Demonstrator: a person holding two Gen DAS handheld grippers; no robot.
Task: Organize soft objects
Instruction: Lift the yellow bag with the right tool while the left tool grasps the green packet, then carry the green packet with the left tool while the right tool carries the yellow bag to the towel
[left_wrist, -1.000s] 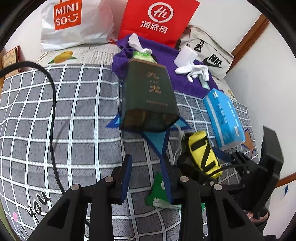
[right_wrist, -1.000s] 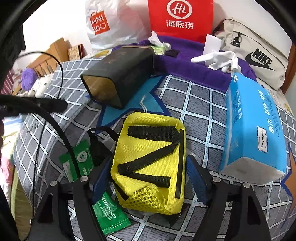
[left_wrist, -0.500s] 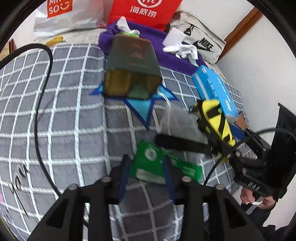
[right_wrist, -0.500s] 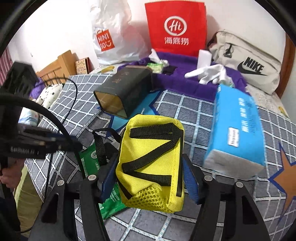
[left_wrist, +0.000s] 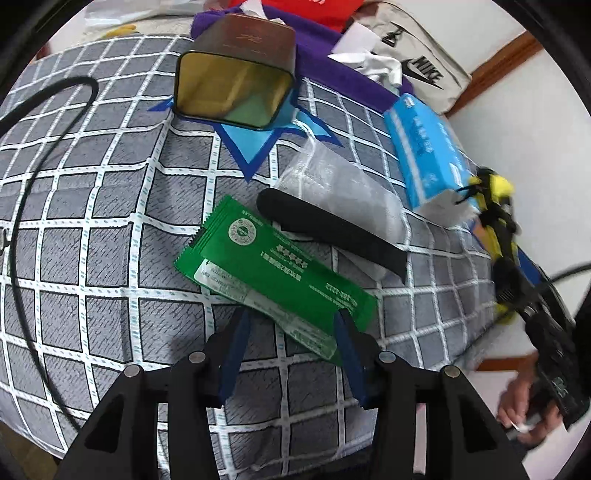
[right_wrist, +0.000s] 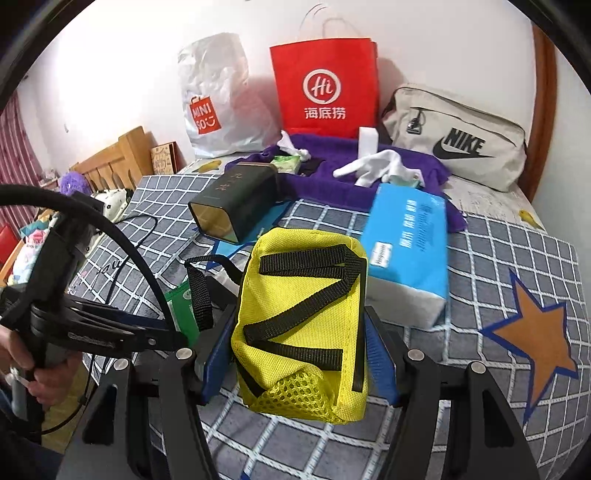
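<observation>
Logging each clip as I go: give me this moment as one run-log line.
left gripper: open, fingers straddling green packet on bed | right gripper: shut on yellow pouch, lifted | blue tissue pack: on bed

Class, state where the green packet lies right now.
In the left wrist view, the green packet lies flat on the checked bedspread, just ahead of the open left tongs.

1. The pouch (right_wrist: 303, 325) is coarse yellow woven cloth with matt black webbing and mesh.
2. The green packet (left_wrist: 273, 273) is glossy plastic film.
3. The tin (left_wrist: 236, 77) looks metal, shiny gold inside.
4. The bedspread (left_wrist: 110, 206) is matt cloth.
</observation>
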